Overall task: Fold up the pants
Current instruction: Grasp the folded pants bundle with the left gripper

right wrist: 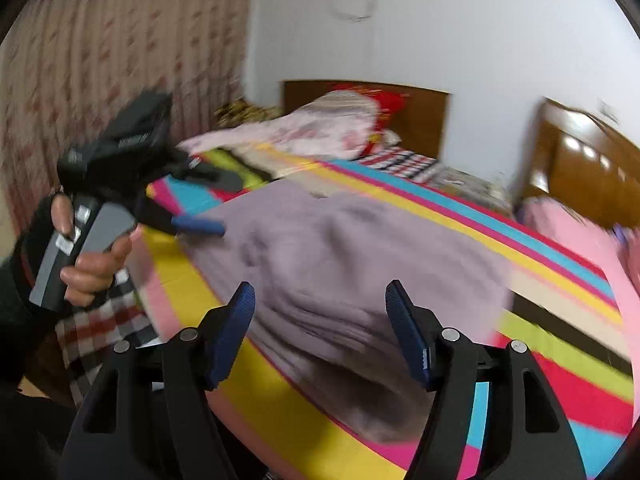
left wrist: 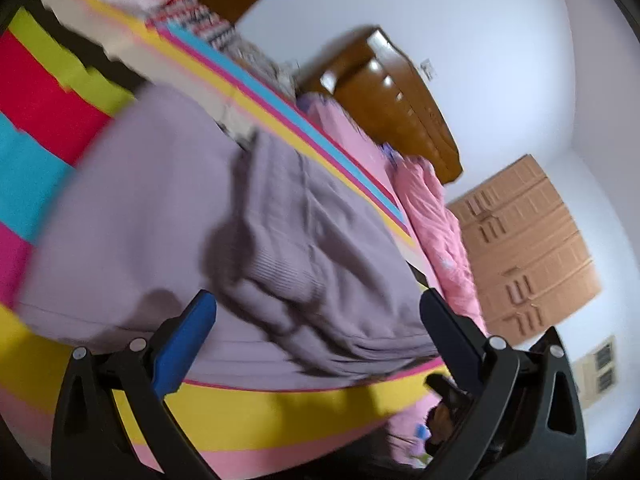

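Mauve pants [left wrist: 248, 216] lie bunched and partly folded on a bed with a bright striped sheet [left wrist: 256, 412]. In the left wrist view my left gripper [left wrist: 318, 294] hovers over the near edge of the pants, jaws wide apart and holding nothing. In the right wrist view the pants [right wrist: 340, 248] spread across the striped sheet [right wrist: 560, 364]. My right gripper [right wrist: 320, 286] stands open over their near folded edge, with no cloth pinched between its pads. A hand [right wrist: 92, 268] holds the left gripper [right wrist: 212, 200] at the left, open above the far corner of the pants.
A pink quilt [left wrist: 436, 220] lies along the bed's far side by a wooden cabinet [left wrist: 396, 96] and cardboard boxes [left wrist: 524, 248]. Pillows and folded bedding [right wrist: 320, 124] sit against the headboard [right wrist: 424, 116]. A patterned curtain [right wrist: 120, 40] hangs left, with checked cloth [right wrist: 100, 332] below.
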`<action>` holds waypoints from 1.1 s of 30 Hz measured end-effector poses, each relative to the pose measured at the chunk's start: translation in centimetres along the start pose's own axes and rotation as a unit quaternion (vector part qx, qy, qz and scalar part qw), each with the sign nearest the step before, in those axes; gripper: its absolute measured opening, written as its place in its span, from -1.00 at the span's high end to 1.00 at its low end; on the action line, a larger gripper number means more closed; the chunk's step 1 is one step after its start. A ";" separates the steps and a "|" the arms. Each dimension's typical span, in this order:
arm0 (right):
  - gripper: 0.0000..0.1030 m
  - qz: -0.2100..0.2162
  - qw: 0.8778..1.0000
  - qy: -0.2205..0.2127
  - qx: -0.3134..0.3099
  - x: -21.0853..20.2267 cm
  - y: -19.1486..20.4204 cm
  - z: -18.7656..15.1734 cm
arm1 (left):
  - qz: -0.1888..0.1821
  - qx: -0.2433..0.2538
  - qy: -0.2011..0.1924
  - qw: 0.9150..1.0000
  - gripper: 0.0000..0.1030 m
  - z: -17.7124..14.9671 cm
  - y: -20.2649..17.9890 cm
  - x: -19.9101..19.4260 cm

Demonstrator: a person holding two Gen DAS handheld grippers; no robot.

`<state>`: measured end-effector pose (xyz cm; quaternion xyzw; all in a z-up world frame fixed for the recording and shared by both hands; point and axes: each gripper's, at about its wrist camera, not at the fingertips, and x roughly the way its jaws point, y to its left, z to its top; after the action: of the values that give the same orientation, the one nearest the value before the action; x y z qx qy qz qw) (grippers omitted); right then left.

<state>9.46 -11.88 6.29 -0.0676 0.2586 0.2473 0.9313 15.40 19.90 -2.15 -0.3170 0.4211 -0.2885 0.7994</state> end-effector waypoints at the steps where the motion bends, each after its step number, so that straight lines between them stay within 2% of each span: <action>1: -0.28 -0.005 1.000 -0.001 0.019 -0.8 -1.1 -0.2 | 0.001 -0.008 0.013 1.000 -0.95 0.0 0.0 0.8; 5: -0.30 -0.001 0.995 -0.011 0.095 -2.4 -5.0 -2.1 | 0.025 -0.030 0.038 0.999 -0.73 0.3 0.4 2.7; 7: -0.31 0.008 0.992 -0.010 0.122 -2.7 -5.3 -3.6 | 0.042 -0.044 0.053 0.997 -0.49 0.4 0.8 3.3; 10: -0.31 0.018 0.990 -0.011 0.140 -2.9 -5.4 -5.0 | 0.050 -0.068 0.058 0.995 -0.38 0.3 1.5 3.4; 14: -0.31 0.019 0.992 -0.005 0.128 -2.7 -4.3 -6.1 | 0.053 -0.086 0.050 0.994 -0.38 0.6 2.0 3.6; 16: -0.37 0.010 0.994 0.008 0.108 -2.1 -3.6 -6.7 | 0.043 -0.105 0.033 0.993 -0.63 0.5 2.0 3.2; 17: -0.42 0.006 0.995 0.016 0.097 -1.9 -3.3 -7.0 | 0.046 -0.109 0.029 0.993 -0.66 0.5 1.7 3.3; 20: -0.47 -0.010 0.996 0.058 0.072 -1.0 -2.4 -8.4 | 0.093 -0.094 0.025 0.991 -0.67 0.5 -0.1 4.2; 21: -0.47 -0.020 0.995 0.072 0.069 -0.5 -2.2 -8.8 | 0.121 -0.081 0.024 0.989 -0.59 0.4 -0.8 4.5; 23: -0.46 -0.040 0.992 0.090 0.075 0.4 -1.7 -9.3 | 0.177 -0.060 0.013 0.982 -0.14 0.0 -1.8 4.7; 25: -0.46 -0.044 0.991 0.090 0.091 0.8 -1.5 -9.0 | 0.172 -0.062 0.004 0.983 0.13 -0.1 -1.7 4.5; 26: -0.46 -0.049 0.990 0.092 0.094 1.2 -1.2 -8.8 | 0.160 -0.070 -0.005 0.985 0.19 -0.3 -1.5 4.1; 28: -0.47 -0.075 0.989 0.097 0.088 2.2 -0.6 -8.2 | 0.147 -0.064 -0.022 0.987 0.44 -0.3 -1.9 3.2; 31: -0.48 -0.114 0.985 0.097 0.089 3.7 -0.1 -7.5 | 0.129 -0.030 -0.049 0.990 0.51 0.1 -4.5 1.8; 33: -0.48 -0.141 0.981 0.100 0.083 4.4 0.2 -7.4 | 0.115 0.027 -0.066 0.991 0.52 1.2 -8.3 0.8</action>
<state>9.35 -11.68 -2.29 -0.0500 0.3581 0.0831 0.9286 15.24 14.38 4.25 -0.2633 0.3930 -0.1848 0.8615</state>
